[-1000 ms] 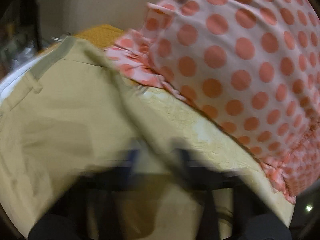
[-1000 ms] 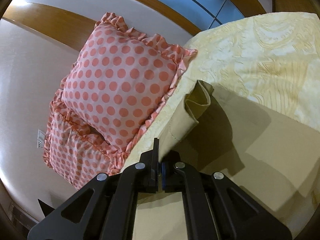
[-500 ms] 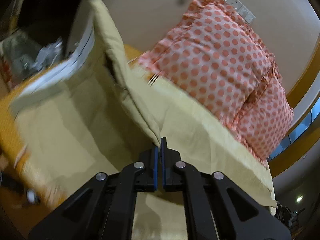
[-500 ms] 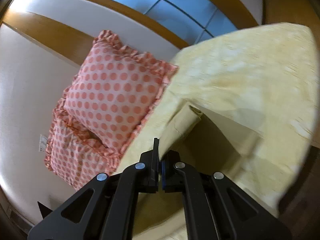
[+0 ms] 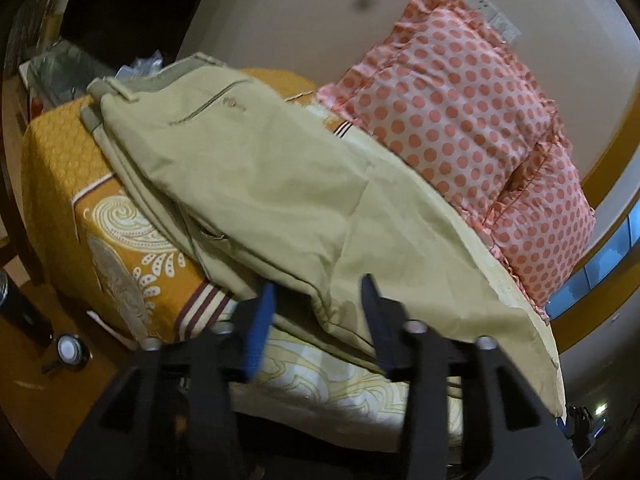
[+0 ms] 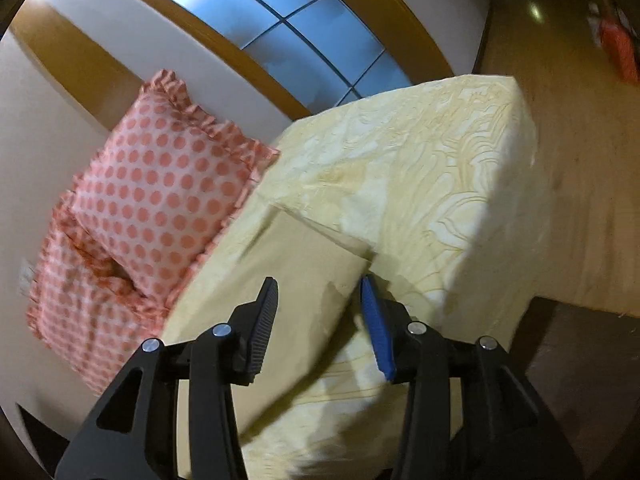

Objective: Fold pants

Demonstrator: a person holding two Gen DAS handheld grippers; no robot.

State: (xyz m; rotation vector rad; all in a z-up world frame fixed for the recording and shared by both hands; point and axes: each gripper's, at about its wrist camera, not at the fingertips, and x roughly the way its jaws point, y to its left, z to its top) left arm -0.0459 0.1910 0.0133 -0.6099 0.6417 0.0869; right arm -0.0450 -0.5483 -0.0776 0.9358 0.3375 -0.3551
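Khaki pants (image 5: 280,184) lie spread along the bed, waistband at the far left, one layer folded over the other. My left gripper (image 5: 318,312) is open, its jaws either side of the pants' near edge, gripping nothing. In the right wrist view the leg end of the pants (image 6: 296,280) lies flat on the pale yellow bedcover (image 6: 420,184). My right gripper (image 6: 320,312) is open just above that leg end, holding nothing.
Two pink polka-dot pillows (image 5: 480,128) (image 6: 160,200) lean against the wall behind the pants. An orange patterned cover (image 5: 100,216) lies at the bed's left end. The bed's corner (image 6: 516,92) drops to a wooden floor (image 6: 580,160). A window (image 6: 288,20) is behind.
Both grippers were shut on the pants half a second ago and have opened. The pants have dropped flat on the bed, and both grippers have drawn back slightly.
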